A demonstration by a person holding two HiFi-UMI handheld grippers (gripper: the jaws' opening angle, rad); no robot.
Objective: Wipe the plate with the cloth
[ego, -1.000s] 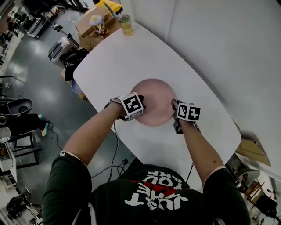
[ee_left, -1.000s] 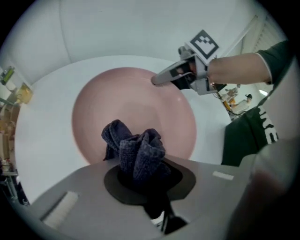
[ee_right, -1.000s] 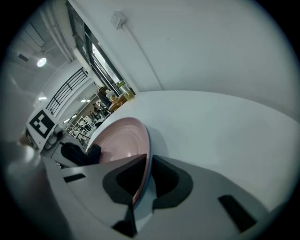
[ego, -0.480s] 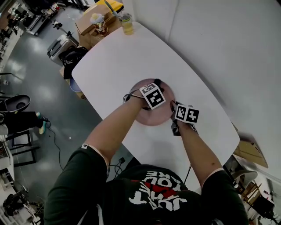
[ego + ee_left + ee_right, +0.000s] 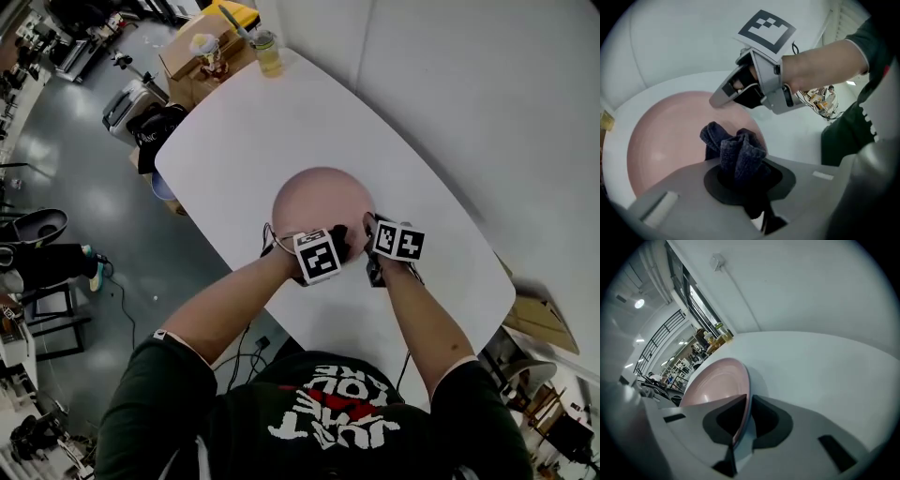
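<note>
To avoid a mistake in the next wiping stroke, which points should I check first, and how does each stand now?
1. cloth clamped in the left hand-held gripper: ok.
2. right hand-held gripper shut on the rim of the plate: ok.
3. Cloth pressing on the plate surface: cannot tell.
4. The two grippers apart, not touching: ok.
5. Plate fully on the table: ok.
6. yellowish container far from the plate: ok.
</note>
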